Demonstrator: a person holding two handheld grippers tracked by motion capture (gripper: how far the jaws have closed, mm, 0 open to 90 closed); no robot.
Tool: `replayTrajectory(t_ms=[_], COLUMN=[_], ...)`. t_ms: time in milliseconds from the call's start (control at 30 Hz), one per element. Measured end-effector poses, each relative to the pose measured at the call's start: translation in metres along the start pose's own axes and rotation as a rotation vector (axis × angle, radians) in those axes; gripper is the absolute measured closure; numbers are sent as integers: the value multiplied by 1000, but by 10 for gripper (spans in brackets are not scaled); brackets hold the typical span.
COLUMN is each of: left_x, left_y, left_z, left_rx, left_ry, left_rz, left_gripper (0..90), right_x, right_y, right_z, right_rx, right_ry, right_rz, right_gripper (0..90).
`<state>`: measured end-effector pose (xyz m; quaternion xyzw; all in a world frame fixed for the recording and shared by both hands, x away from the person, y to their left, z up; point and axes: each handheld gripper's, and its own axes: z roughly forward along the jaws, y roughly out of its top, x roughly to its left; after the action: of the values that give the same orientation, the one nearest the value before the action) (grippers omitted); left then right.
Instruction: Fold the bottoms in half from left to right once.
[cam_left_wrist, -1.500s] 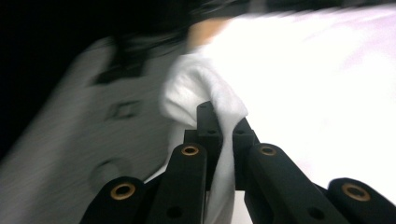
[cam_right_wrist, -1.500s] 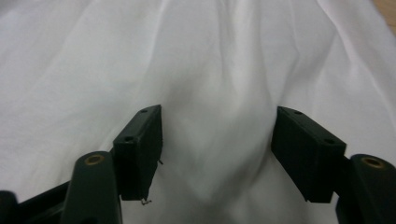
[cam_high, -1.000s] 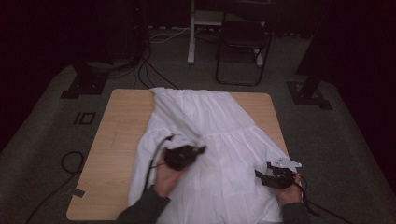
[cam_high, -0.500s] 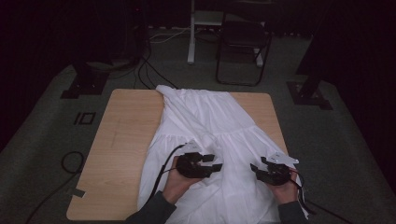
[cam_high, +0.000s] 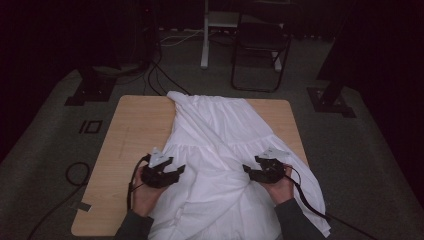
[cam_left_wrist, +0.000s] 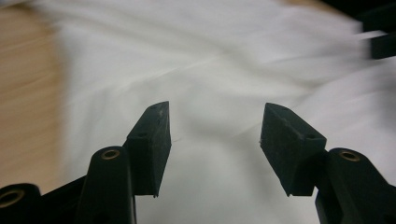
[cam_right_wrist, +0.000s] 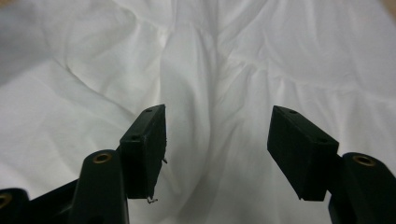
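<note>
High view: the white skirt (cam_high: 220, 150) lies lengthwise, far to near, on the wooden table (cam_high: 130, 135); left gripper (cam_high: 176, 169) hovers at its left edge, right gripper (cam_high: 248, 172) over its right half, facing inward. Left gripper view: jaws just opened, empty, over blurred cloth, probably the skirt's edge. Right gripper view: jaws spread, nothing held, above a central fold.

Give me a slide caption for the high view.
Two hand-held grippers, left gripper and right gripper, hover open over a white garment on a wooden table.
</note>
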<state>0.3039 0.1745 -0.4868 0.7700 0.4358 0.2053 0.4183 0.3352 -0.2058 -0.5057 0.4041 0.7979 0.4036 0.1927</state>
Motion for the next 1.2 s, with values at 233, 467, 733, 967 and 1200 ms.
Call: replayTrajectory(t_ms=[233,467,733,967,1200], left_x=[46,62,26,-8,-43], left_y=[-40,-56,-9,10,-20], left_z=[6,30,-22,-7,75], left_rx=[86,168,-80,-17,211], left_ry=[110,-2,-137,-33,23], left_rz=[-123,-169,-60,10,87], left_gripper=[379,713,893,693,498], right_x=[2,3,-9,-54,-123], right_y=[-5,-7,7,19,-44], right_z=[24,29,-16,-83,-33], right_rx=[76,142,-23,-194,88], right_ry=[35,115,78,-119,-244], right_rz=[16,5,-3,68,144], right_gripper=[411,877,887,888,880])
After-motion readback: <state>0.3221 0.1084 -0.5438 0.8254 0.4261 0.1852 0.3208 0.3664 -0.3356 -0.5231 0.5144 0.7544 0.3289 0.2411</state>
